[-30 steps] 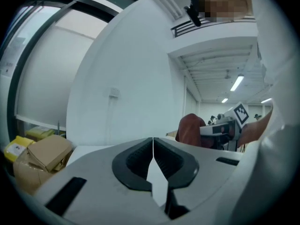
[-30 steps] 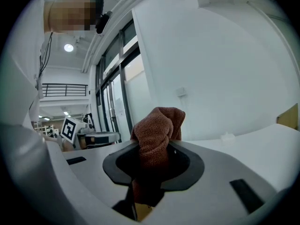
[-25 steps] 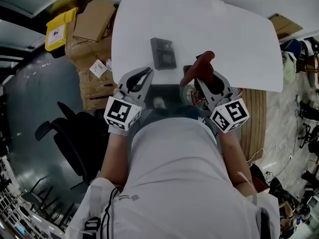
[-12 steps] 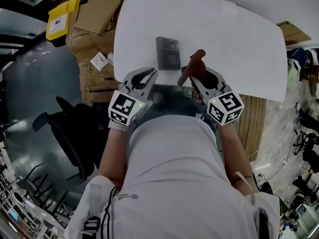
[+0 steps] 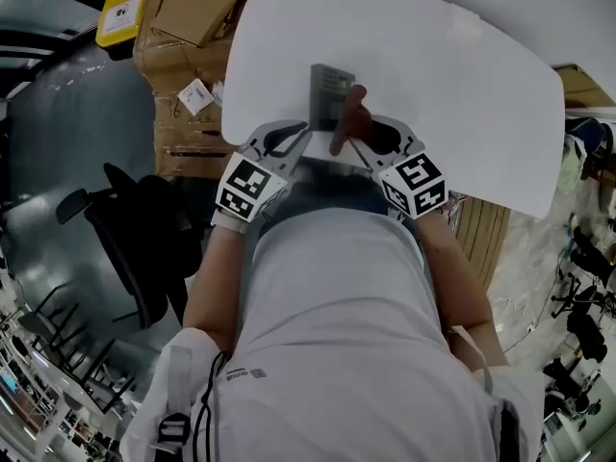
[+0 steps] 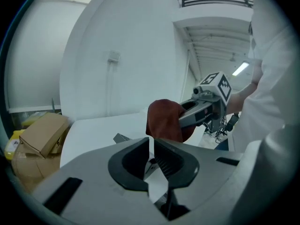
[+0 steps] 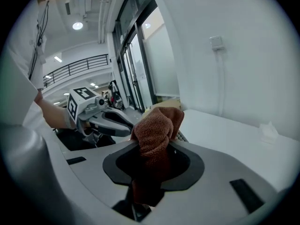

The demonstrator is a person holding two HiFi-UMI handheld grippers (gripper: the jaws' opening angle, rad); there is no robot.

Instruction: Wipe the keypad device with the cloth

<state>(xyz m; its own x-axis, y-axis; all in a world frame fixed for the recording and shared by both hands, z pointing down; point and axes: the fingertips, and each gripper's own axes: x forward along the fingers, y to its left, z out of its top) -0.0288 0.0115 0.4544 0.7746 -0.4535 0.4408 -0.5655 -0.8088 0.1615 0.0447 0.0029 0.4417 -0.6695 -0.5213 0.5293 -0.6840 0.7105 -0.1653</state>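
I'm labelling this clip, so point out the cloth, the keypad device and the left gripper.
cloth (image 7: 157, 125), right gripper view, on its bunched middle.
keypad device (image 5: 327, 89), head view, on its uncovered top face.
left gripper (image 6: 151, 144), left gripper view, between its jaw tips.

A white shirt (image 5: 337, 325) with a small logo (image 5: 252, 377) fills the lower centre. The grey left gripper (image 5: 304, 131) and right gripper (image 5: 352, 144) each bear a black-and-white marker cube (image 5: 248, 188), with black pads (image 6: 166, 161).

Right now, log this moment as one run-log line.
left gripper: shut, empty | right gripper: shut on cloth | keypad device: flat on table | cloth: bunched, over keypad device's near corner, contact unclear
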